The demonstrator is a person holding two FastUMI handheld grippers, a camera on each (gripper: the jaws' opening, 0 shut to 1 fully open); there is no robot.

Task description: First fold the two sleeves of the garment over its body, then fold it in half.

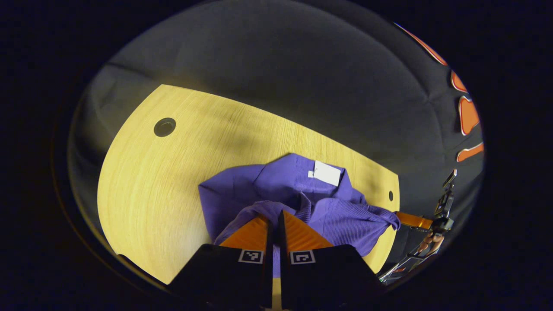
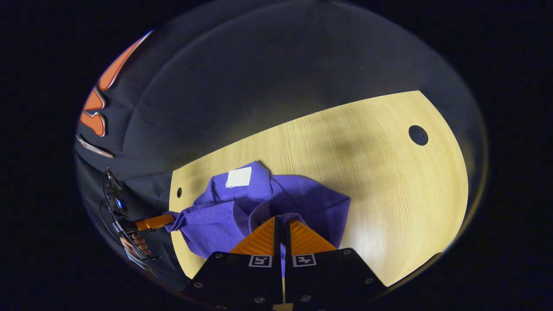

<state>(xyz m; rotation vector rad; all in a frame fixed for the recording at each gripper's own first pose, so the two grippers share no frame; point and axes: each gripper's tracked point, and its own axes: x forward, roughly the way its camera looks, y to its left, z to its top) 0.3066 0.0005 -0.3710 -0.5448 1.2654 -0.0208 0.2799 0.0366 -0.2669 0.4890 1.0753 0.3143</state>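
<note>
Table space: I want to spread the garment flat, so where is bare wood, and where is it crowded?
Bare table lies between the purple garment and the round hole. It is crowded at the other end, where the bunched garment reaches the table edge.

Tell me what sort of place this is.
Probably a recording booth set up for filming handling tasks, not a home. A black cloth wall backs a pale wooden desk with round cable holes, and a purple sweater lies on it, held by the left tongs and right tongs.
</note>
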